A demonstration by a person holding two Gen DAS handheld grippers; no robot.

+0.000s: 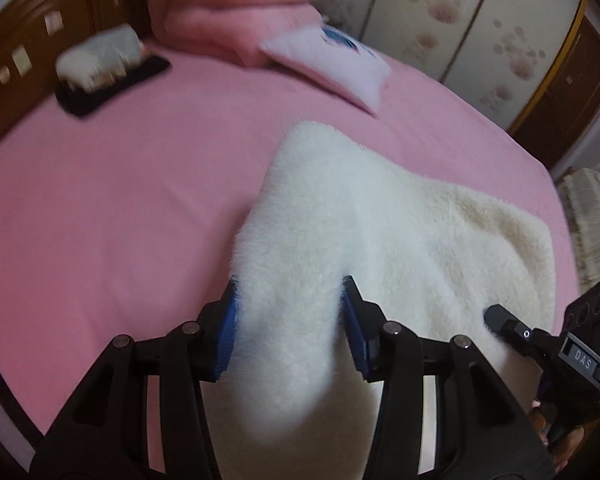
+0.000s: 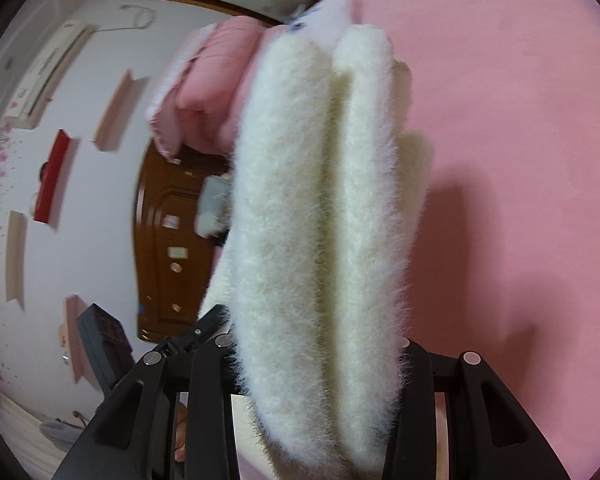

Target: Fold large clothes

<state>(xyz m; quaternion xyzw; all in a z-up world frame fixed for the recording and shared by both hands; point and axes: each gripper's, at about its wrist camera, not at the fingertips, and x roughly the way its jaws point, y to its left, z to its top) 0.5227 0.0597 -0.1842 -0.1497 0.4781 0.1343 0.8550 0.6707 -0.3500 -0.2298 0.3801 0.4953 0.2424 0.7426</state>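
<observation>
Bedroom; pink bed [image 1: 120,200] serves as the work surface. A white fluffy garment [image 1: 380,220] is lifted off it at the near right, already doubled into thick layers. The left gripper [image 1: 288,328] pinches one bunched fold in its jaws; the right gripper [image 2: 316,360] pinches a stacked edge. Judgement: folding is well along, laying down and squaring remain. Far left: folded pink quilt [image 1: 236,4], pillow [image 1: 332,64].
</observation>
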